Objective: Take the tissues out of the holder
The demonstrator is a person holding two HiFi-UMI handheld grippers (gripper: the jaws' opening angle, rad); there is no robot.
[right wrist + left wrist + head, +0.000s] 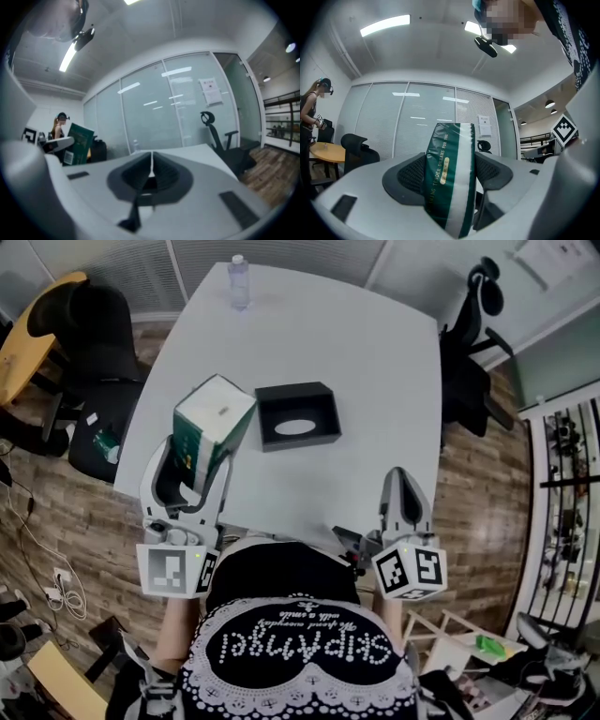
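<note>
Tissues (214, 413), a green pack, are pinched in the jaws of the left gripper (192, 465), lower end hidden, just left of the black holder (300, 440). The right gripper (404, 479) has its jaws pressed together at the desk's (319, 334) near edge.

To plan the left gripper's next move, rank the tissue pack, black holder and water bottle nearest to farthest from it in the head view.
1. Tissue pack: held by the left gripper, between its fingers.
2. Black holder: on the table, right of the pack.
3. Water bottle: at the table's far edge.

Tissue pack (214, 418), holder (292, 391), bottle (239, 282): one each
</note>
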